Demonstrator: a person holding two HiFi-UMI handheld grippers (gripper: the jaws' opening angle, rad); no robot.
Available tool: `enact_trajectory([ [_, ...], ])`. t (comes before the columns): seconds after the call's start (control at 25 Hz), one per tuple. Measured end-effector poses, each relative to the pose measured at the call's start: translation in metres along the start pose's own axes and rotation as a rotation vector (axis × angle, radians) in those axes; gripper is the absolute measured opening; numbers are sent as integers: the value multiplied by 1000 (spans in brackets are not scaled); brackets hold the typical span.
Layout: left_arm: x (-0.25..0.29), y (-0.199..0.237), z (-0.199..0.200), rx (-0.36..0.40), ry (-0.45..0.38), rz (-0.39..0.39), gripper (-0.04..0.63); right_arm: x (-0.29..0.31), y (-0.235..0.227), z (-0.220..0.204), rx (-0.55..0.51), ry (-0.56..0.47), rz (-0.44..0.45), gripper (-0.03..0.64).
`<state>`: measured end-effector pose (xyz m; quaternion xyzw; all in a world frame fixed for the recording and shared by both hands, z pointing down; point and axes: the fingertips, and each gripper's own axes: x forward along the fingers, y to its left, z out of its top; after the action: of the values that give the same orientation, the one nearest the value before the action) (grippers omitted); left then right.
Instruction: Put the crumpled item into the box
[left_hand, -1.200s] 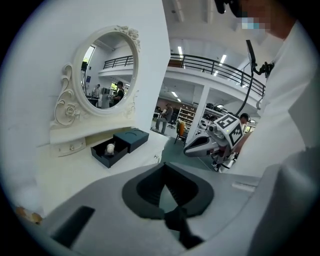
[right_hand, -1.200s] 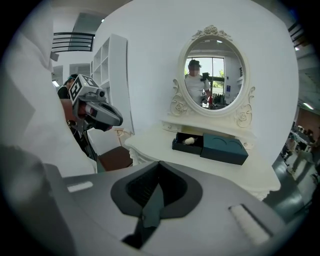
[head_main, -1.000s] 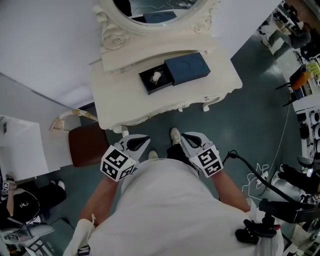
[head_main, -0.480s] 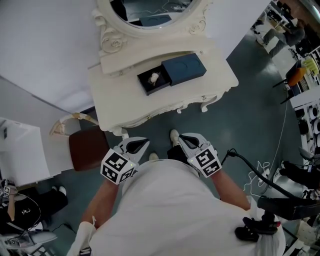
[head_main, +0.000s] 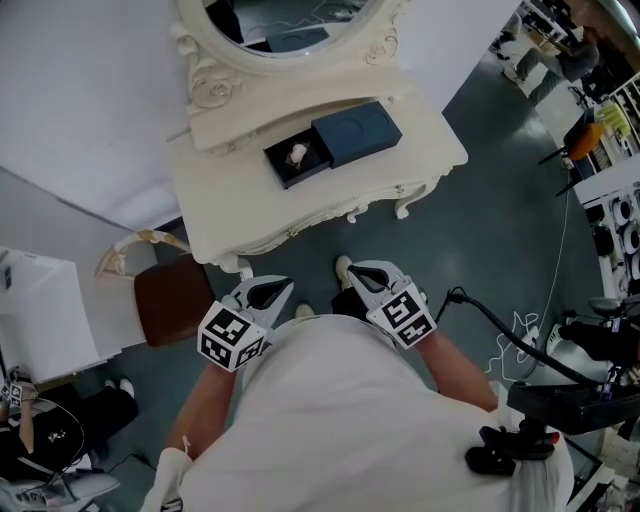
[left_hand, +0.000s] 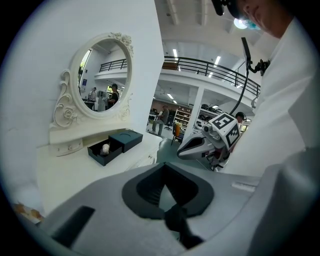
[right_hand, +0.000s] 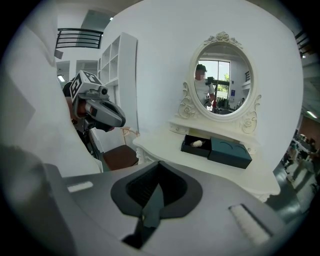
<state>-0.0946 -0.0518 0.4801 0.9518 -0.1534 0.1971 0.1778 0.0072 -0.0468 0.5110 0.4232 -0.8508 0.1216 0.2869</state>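
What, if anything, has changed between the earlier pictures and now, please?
Nothing was taken hold of or let go. Only the head view drifted: the dressing table and the open box sit slightly further left in the picture. The crumpled item stays in the box's tray. The left gripper and right gripper stay shut and empty near the person's waist.

White vanity table (head_main: 230, 210), oval mirror (head_main: 290, 25), grey-green floor (head_main: 480, 220).
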Motion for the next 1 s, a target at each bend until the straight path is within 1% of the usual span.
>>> enact_trajectory([
  [0.4,7,8,3,-19,19,-11,2,4,-10,-1,4,29,3,0],
  [0.68,24,19,8,-18,36,-19,2,11,-25,-3,21,24,-2,0],
  [1.0,55,34,30,-13,55,-33,2,13,-60,-4,43,31,-7,0],
])
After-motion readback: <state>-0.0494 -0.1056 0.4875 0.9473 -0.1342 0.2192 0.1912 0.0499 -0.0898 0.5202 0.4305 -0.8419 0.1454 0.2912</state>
